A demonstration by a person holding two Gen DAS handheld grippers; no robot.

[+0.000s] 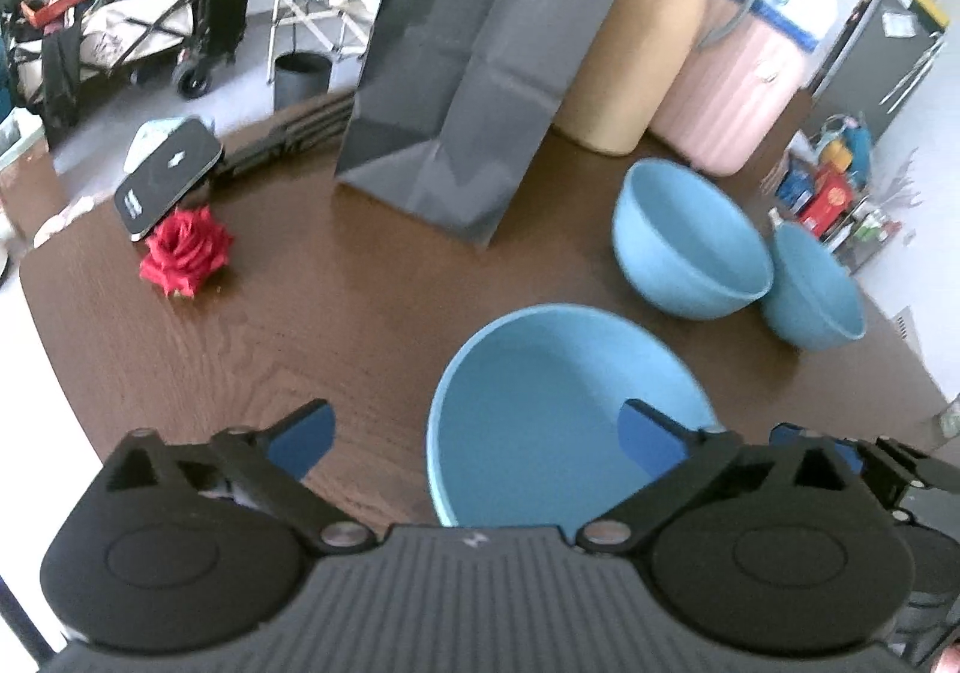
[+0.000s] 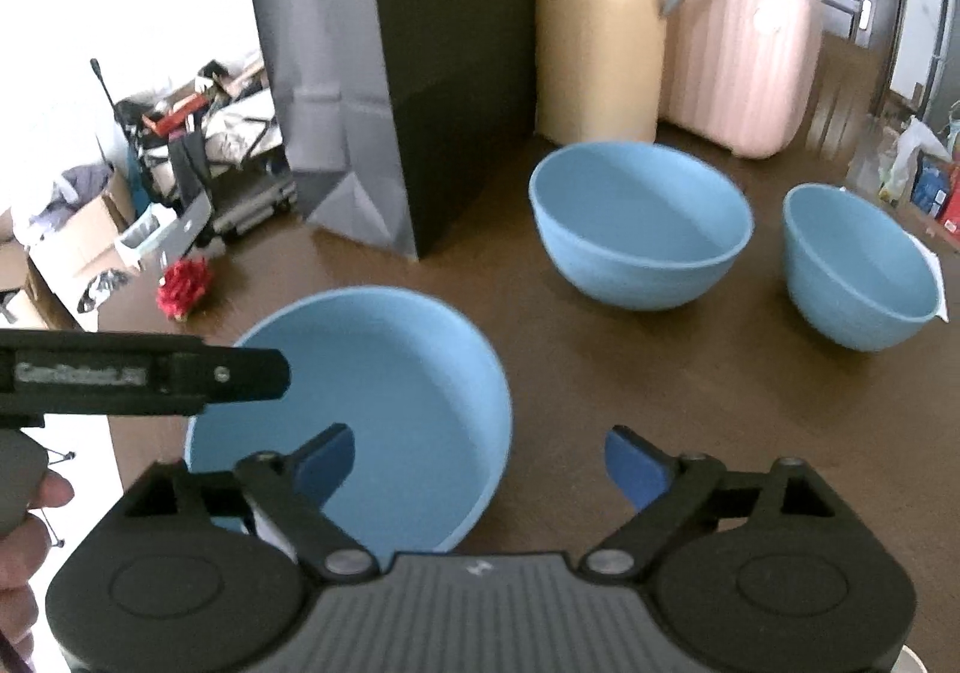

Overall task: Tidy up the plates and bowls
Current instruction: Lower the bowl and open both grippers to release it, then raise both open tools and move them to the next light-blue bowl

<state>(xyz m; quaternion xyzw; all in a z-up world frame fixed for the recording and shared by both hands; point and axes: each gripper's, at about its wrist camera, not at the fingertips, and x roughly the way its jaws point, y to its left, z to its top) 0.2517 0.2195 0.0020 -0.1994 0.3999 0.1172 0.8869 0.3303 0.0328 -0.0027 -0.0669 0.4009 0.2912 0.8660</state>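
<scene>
The tabletop [image 1: 240, 349] carries 3 blue dishes: the wide shallow bowl [image 1: 558, 403] nearest, the deep bowl [image 1: 690, 247] at 1 o'clock beyond it, and the small bowl [image 1: 816, 295] at 2 o'clock, touching or just beside the deep one. The step in hand looks like a release: the shallow bowl rests on the wood with nothing clamped on it. The left gripper [image 1: 477, 436] stands wide, its right finger over the bowl's inside and its left finger outside the rim at 9 o'clock. The right gripper [image 2: 480, 463] is also wide and empty, the bowl's rim at its 10 o'clock. Next probably comes nesting, which calls for reaching to the deep bowl's [image 2: 642, 229] rim at 12 o'clock
</scene>
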